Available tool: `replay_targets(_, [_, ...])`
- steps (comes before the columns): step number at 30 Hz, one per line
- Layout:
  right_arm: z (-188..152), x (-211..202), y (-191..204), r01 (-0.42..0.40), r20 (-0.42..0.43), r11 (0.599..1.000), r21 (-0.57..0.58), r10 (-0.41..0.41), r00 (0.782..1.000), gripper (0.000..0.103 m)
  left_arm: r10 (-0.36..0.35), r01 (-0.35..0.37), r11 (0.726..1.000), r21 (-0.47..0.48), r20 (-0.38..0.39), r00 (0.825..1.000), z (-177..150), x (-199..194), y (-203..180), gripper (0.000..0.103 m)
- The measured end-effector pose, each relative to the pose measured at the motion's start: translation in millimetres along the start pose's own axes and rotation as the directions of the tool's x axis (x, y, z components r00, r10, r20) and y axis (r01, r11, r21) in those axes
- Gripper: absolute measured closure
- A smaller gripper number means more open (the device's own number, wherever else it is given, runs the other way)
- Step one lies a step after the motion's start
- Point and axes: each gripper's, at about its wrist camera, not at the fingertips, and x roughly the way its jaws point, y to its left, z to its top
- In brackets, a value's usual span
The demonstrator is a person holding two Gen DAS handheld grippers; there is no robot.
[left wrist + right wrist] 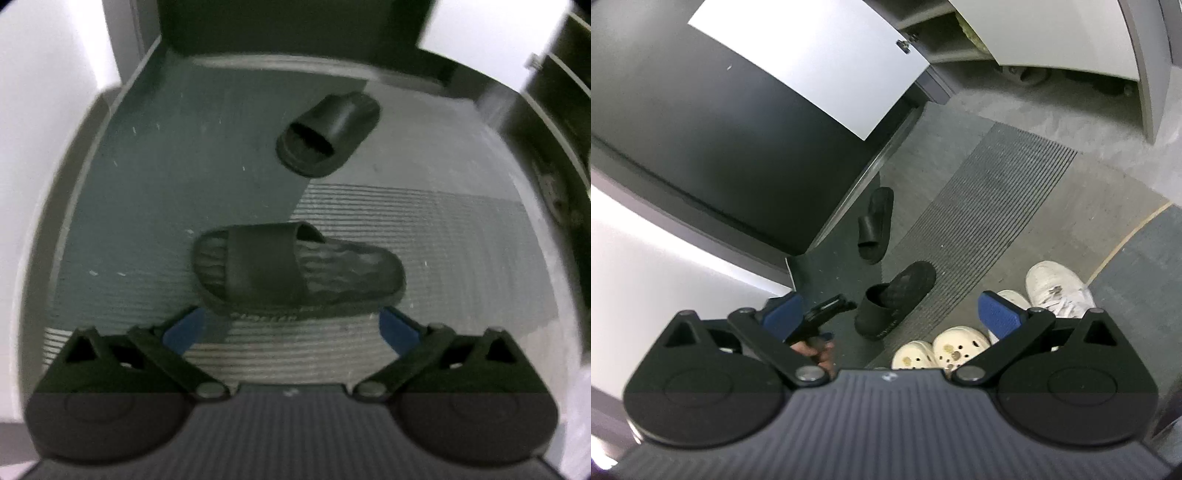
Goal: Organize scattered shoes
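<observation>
Grey floor by the door holds two black slides [299,271] lying apart and crooked, not yet a pair, so the left gripper [291,325] hangs over the near one, jaws wide and empty; the right gripper [892,314] is open too.

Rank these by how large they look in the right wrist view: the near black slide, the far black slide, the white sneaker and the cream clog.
1. Near black slide.
2. White sneaker and far black slide: too alike to rank.
3. Cream clog, partly hidden behind the claw.
The near slide lies closer to the camera, which inflates it.
</observation>
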Motion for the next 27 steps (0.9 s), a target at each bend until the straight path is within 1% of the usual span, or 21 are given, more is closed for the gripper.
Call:
replay_targets(2, [-7.2,-0.9,8.3,0.004,-0.023,0.999,-0.034,-0.005,1.0,0.0,-0.017,0.017,1.0,0.002,0.014,1.0,-8.6,-19.3,0.6,0.001])
replay_targets(5, [-19.2,-2.4,27.2,-0.013,-0.05,0.994,-0.105,0.007,0.999,0.0,0.003,-0.004,1.0,0.027,0.018,1.0,-22.3,-44.5,1.1,0.001])
replay_targets(8, [-28.9,-5.2,47.7,-0.014,-0.076,0.983,-0.184,0.0,0.997,0.0,-0.013,0.013,0.999,0.043,0.011,1.0,-34.6,-81.3,2.8,0.001])
replay_targets(12, [-36.7,-8.6,74.3,0.006,-0.094,0.968,-0.25,-0.03,0.995,0.0,-0.049,0.047,0.995,0.088,0.019,0.999,-44.8,-132.7,6.1,0.001])
replay_targets(14, [-35.9,-12.1,89.8,-0.008,-0.095,0.963,-0.268,-0.018,0.995,0.0,-0.037,0.028,0.989,0.145,0.058,0.998,-51.9,-159.8,5.3,0.001])
replay_targets(16, [-32.8,-16.6,106.3,-0.033,-0.092,0.956,-0.292,0.006,0.996,0.0,0.012,-0.031,0.98,0.199,0.095,0.995,-61.1,-183.4,3.2,0.001])
replay_targets(19, [-25.7,-18.8,130.8,-0.064,-0.082,0.936,-0.347,0.037,0.996,0.0,0.023,-0.056,0.969,0.242,0.138,0.99,-68.6,-218.9,2.1,0.001])
replay_targets(21, [-19.3,-12.0,142.3,-0.062,-0.058,0.92,-0.386,0.043,0.997,0.0,0.021,-0.065,0.969,0.238,0.184,0.983,-66.8,-240.0,3.3,0.001])
replay_targets(24, [-9.0,7.5,152.6,-0.049,-0.016,0.909,-0.414,0.046,0.999,0.0,0.025,-0.082,0.976,0.204,0.269,0.963,-59.5,-282.7,7.4,0.001])
replay_targets(26, [-3.2,33.2,155.9,-0.032,-0.017,0.895,-0.445,0.028,0.999,0.0,0.025,-0.084,0.978,0.192,0.294,0.955,-52.3,-306.9,11.8,0.001])
replay_targets(27, [-0.4,47.6,157.1,-0.023,-0.021,0.887,-0.462,0.015,1.0,0.0,0.037,-0.101,0.977,0.187,0.316,0.948,-47.7,-324.4,15.3,0.001])
